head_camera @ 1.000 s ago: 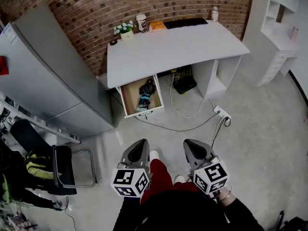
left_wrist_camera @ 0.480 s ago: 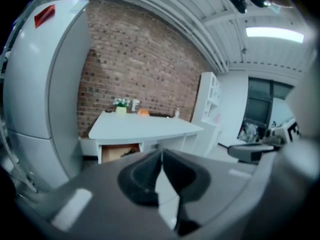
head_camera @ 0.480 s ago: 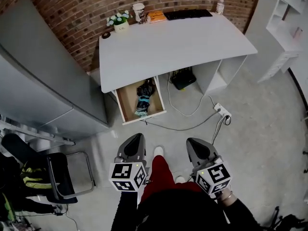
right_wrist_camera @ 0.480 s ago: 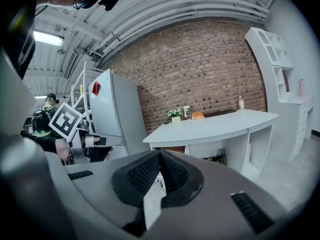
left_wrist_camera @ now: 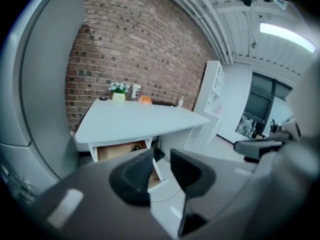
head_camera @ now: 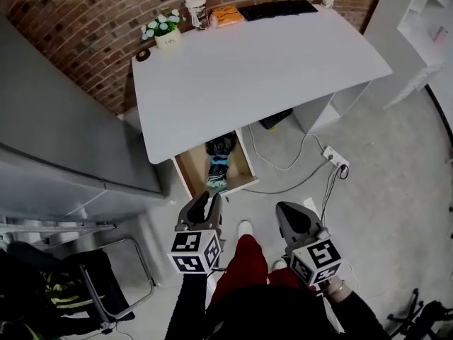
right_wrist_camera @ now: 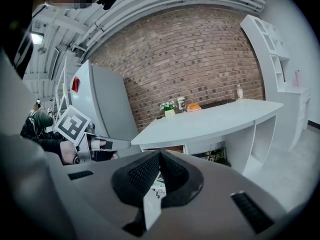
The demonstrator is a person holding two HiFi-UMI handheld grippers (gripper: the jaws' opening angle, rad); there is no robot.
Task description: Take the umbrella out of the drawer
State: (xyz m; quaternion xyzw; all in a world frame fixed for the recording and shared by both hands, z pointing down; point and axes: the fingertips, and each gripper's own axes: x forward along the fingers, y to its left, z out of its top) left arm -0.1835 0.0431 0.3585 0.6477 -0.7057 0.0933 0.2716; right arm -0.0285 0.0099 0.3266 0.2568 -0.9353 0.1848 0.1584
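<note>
Umbrella (head_camera: 218, 164), folded, lies in the open drawer (head_camera: 188, 171) under the white tabletop (head_camera: 248, 69). My left hand-held gripper (head_camera: 205, 202) hangs near the drawer front, its empty jaws just opening. My right hand-held gripper (head_camera: 290, 214) is closed, holding nothing.

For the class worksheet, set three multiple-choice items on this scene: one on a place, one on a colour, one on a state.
1. Where does the umbrella lie? A on the desk; B in the drawer; C on the floor.
2. What colour is the desk top? A white; B black; C orange.
3. The drawer is: A shut; B pulled open; C lifted out.
Answers: 1 B, it lies inside the drawer; 2 A, the top is plain white; 3 B, its inside shows beyond the desk edge.
</note>
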